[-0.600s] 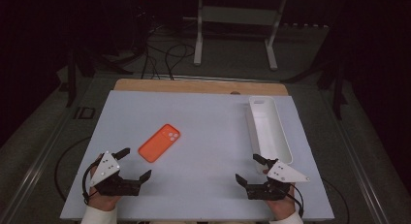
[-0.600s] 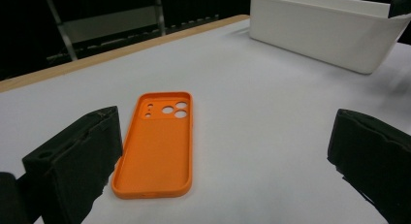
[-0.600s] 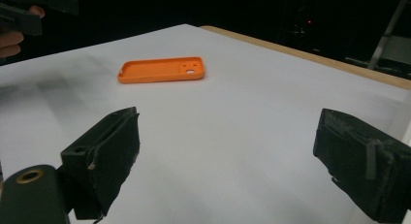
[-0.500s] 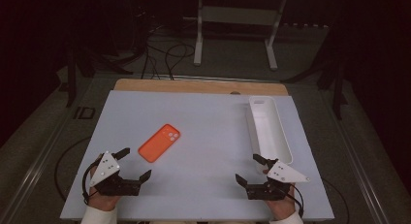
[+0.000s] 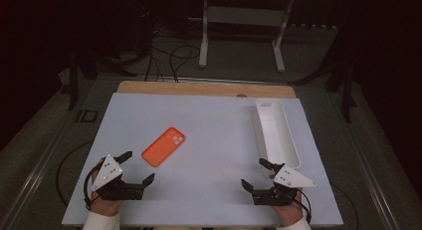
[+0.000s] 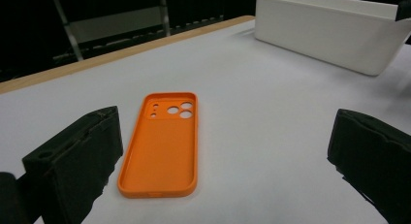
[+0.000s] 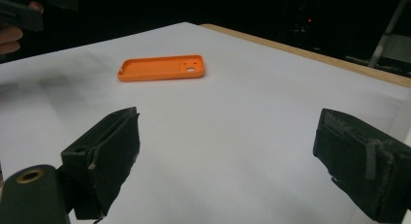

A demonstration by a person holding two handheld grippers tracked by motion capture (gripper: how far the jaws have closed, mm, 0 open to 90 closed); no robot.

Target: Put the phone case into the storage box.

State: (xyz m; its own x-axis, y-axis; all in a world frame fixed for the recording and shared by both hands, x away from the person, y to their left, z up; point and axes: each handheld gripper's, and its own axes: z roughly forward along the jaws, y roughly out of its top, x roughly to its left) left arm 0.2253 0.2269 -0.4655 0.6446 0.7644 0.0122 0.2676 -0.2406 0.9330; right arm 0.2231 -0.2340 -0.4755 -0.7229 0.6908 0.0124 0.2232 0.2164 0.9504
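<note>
Nothing is moving since earlier; I am keeping both grippers (image 5: 133,167) (image 5: 256,173) wide open, empty. Orange phone case (image 5: 163,146) looks light, flexible; I'm planning to pinch its long edges.

place: lab / recording rig, not a home
room: was dark, lit just over the table (image 5: 209,140)
table: white sheet on a wood board (image 5: 199,88), bare staged surface
floor: loose cables (image 5: 169,53) ran behind the table
background: white metal stand (image 5: 244,21) stood on grey floor
tools: hand-held grippers with cameras
</note>
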